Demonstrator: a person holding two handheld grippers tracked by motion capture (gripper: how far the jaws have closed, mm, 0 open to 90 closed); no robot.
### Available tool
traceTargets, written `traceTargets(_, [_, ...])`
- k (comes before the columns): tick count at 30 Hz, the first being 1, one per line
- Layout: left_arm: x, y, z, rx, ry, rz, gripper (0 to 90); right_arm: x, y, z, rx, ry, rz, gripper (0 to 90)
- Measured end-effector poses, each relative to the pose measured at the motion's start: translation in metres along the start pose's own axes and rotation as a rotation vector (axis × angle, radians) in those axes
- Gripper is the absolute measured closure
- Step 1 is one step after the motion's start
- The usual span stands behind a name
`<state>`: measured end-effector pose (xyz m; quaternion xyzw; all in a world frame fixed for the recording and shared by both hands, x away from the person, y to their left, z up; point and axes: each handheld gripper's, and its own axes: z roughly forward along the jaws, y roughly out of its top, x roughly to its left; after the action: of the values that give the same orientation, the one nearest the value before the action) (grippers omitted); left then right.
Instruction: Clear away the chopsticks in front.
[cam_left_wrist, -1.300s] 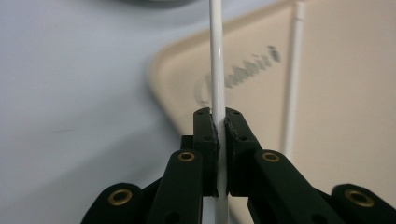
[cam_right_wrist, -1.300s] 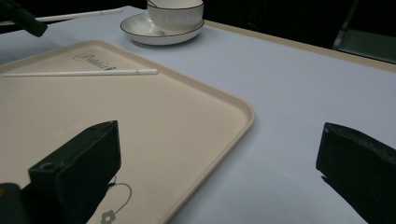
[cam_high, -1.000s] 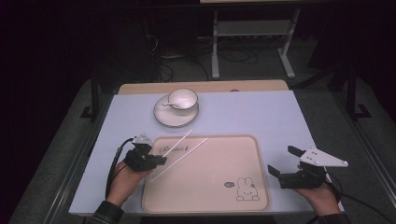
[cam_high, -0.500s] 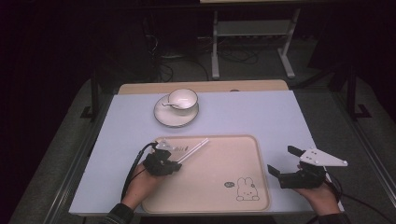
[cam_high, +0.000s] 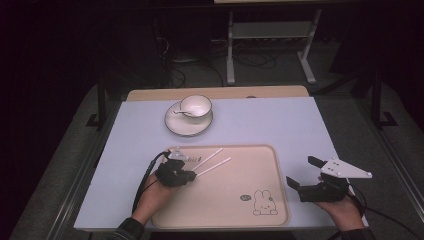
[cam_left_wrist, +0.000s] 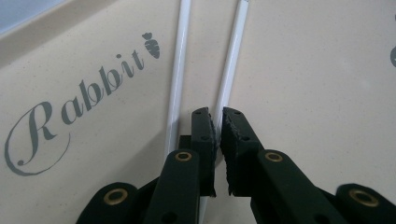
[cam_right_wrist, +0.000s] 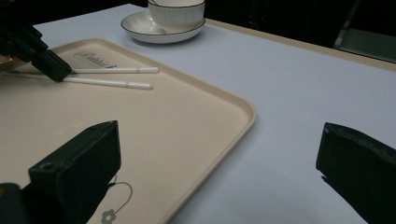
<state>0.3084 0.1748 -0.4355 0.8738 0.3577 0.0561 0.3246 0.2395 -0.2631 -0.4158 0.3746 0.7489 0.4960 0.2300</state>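
A: Big pieces first. Blue table (cam_high: 280, 125) across the middle of the high view, beige tray (cam_high: 235, 210) in the lower centre, saucer (cam_high: 175, 127) with a cup (cam_high: 196, 106) just above the tray's upper left corner.

B: And the two white chopsticks (cam_high: 212, 162)?

A: Lying side by side on the tray's upper left part, beside the "Rabbit" lettering (cam_left_wrist: 79, 107) in the left gripper view, tips pointing toward the upper right of the high view.

B: Left gripper (cam_high: 189, 175)?

A: Down at their lower ends, jaws pressed nearly together, pinching the right-hand stick in the left gripper view; the other stick (cam_left_wrist: 177, 79) running just beside the left jaw, apart from the pads.

B: Right gripper (cam_high: 302, 172)?

A: Off the tray's right edge, lower right of the high view, jaws spread wide, nothing between them.

B: Handling?

A: Probably light, stiff, thin and smooth, so likely to roll or swivel in a pinch at the very end. Better taken nearer the middle, across both sticks at once.
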Motion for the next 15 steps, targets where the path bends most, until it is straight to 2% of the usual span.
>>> traceTargets(4, [-0.003,0.003,-0.002,-0.013,-0.011,0.004,80.2,0.0,0.0,0.0,-0.002,0.003,0.0,0.0])
traceTargets(8, [-0.007,0.02,-0.004,-0.051,-0.039,0.034,79.5,0.0,0.0,0.001,0.001,0.003,-0.001,0.0])
traceTargets(12, [-0.013,0.038,0.009,-0.052,-0.066,0.078,89.5,0.0,0.0,0.001,0.002,0.0,-0.001,0.0])
traceTargets(15, [-0.018,0.051,0.023,-0.054,-0.092,0.103,89.6,0.001,0.0,0.001,0.003,0.0,0.0,0.0])
